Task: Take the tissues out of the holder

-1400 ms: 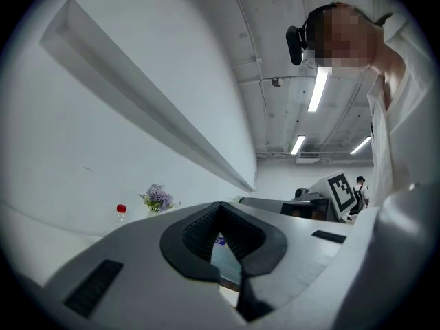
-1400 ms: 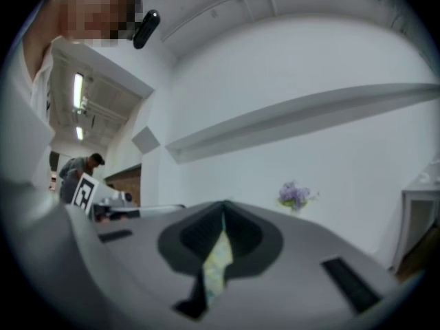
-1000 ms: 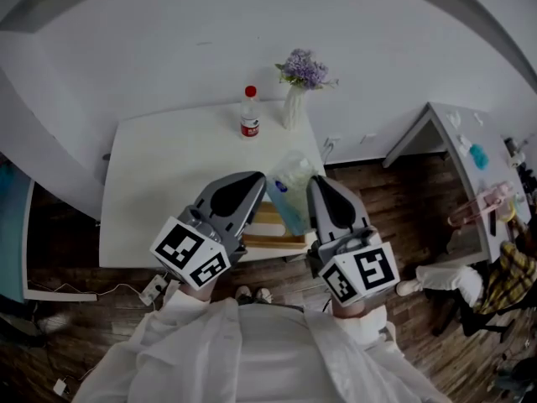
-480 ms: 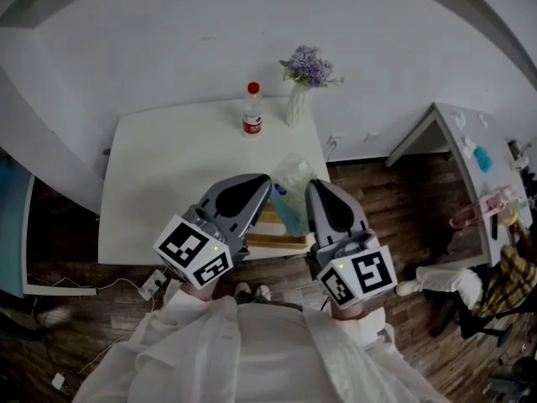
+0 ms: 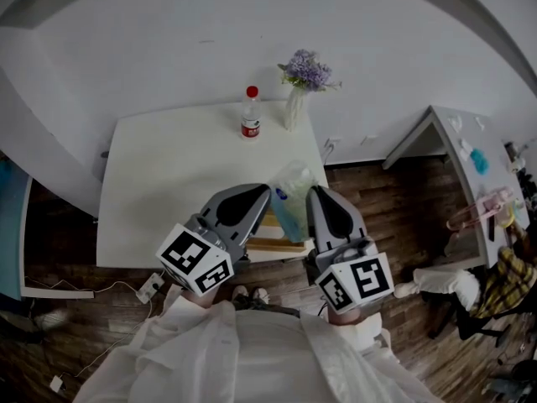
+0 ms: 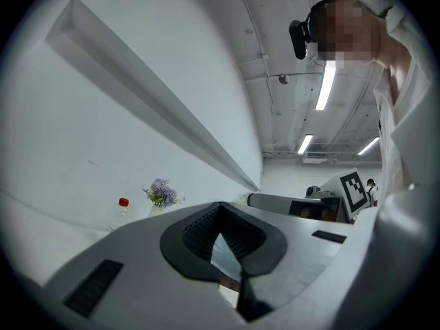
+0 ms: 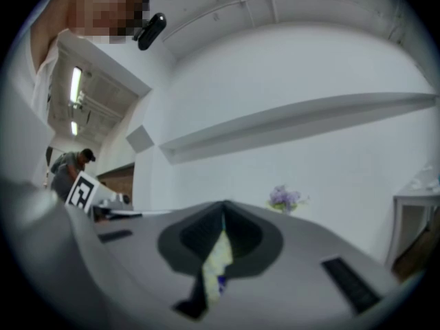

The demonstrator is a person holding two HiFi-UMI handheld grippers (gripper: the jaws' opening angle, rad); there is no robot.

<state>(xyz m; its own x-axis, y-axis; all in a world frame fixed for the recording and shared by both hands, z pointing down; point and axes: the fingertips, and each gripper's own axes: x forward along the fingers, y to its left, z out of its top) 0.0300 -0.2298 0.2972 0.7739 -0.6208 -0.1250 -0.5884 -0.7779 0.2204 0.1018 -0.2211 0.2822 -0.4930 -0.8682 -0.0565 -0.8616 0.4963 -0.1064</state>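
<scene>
One white table [image 5: 168, 183] fills the middle of the head view; its near edge is partly covered by both grippers. The left gripper [image 6: 223, 243] is clenched, and pale film of the pack [image 5: 291, 196] shows in the slot between its jaws. How firmly it is pinched is hard to make out. The right gripper [image 7: 218, 249] is clenched on the pack's other end, where a pale strip with blue print sits between its jaws. The wooden holder [image 5: 268, 243] stands at the table's near edge, mostly hidden, so its contents cannot be seen. The pack hangs above it, between the two grippers. A vase [image 5: 293, 112] of purple flowers and a red-capped bottle [image 5: 249, 114] stand at the far edge.
</scene>
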